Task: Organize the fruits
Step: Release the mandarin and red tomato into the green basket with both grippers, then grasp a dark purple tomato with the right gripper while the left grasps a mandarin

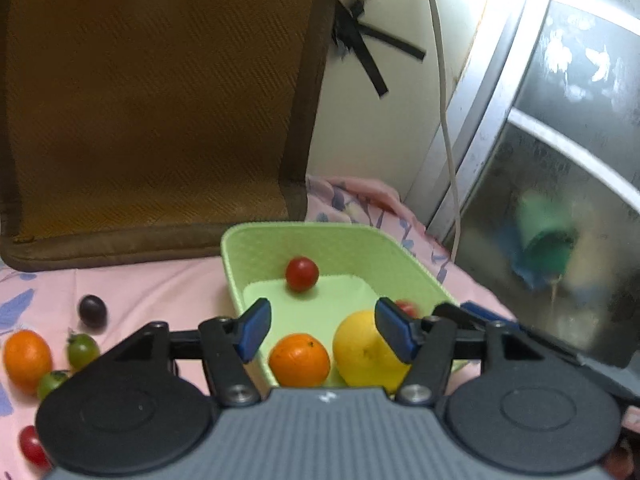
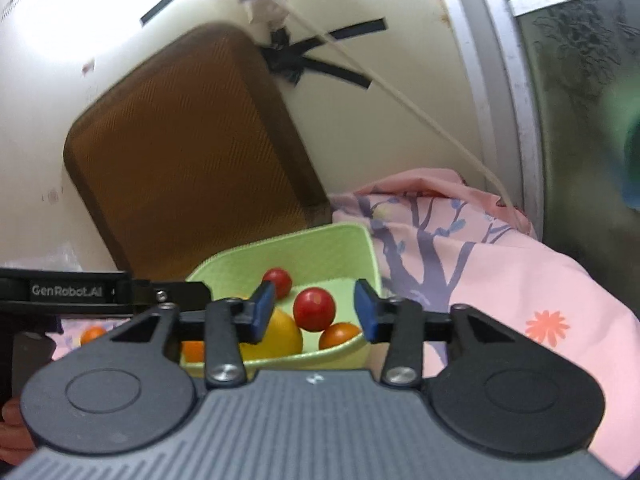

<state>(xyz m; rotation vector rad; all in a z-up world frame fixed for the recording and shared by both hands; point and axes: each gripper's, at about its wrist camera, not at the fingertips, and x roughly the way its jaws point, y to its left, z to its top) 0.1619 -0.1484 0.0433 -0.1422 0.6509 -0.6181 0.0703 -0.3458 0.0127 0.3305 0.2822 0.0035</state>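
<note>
Both tongs, left (image 1: 320, 330) and right (image 2: 316, 310), spread empty above the green basket (image 1: 320, 240) of fruit

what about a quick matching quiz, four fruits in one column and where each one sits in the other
Fruits:
1. yellow lemon
2. dark purple fruit
3. green tomato
4. red tomato

Places:
A. on the pink cloth, right beside the loose orange
B. in the green basket, near its far wall
C. in the basket, next to the orange at the near end
D. alone on the cloth, left of the basket

Pairs: 1-C, 2-D, 3-A, 4-B
</note>
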